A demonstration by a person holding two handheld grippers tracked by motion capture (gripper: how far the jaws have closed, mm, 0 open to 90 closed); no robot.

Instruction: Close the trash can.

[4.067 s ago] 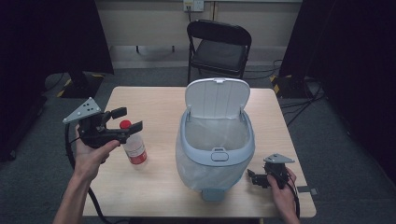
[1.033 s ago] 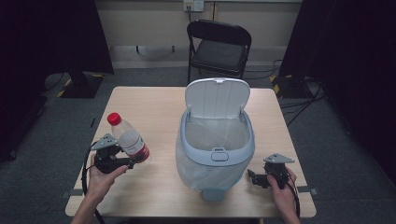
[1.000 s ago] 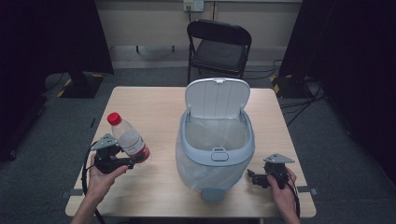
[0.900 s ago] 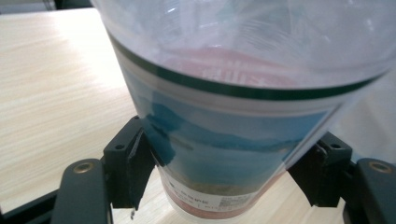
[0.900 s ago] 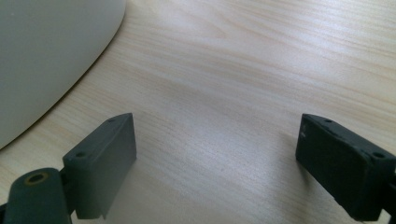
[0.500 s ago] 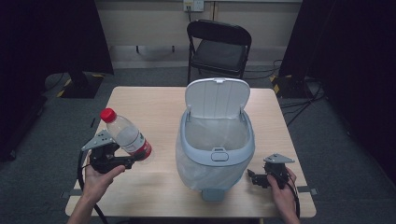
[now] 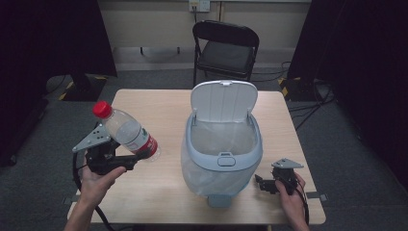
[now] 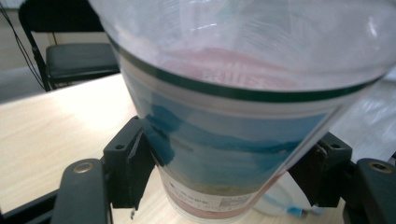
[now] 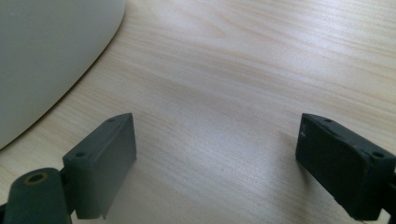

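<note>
Now the left claw has lifted the bottle higher (tilted).

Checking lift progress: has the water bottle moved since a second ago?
Yes. The water bottle, clamped in the left gripper, has risen off the table, tilted, left of the trash bin.

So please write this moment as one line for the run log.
left gripper: shut on bottle, tilted, above table | right gripper: open, on table | bin: lid open
</note>
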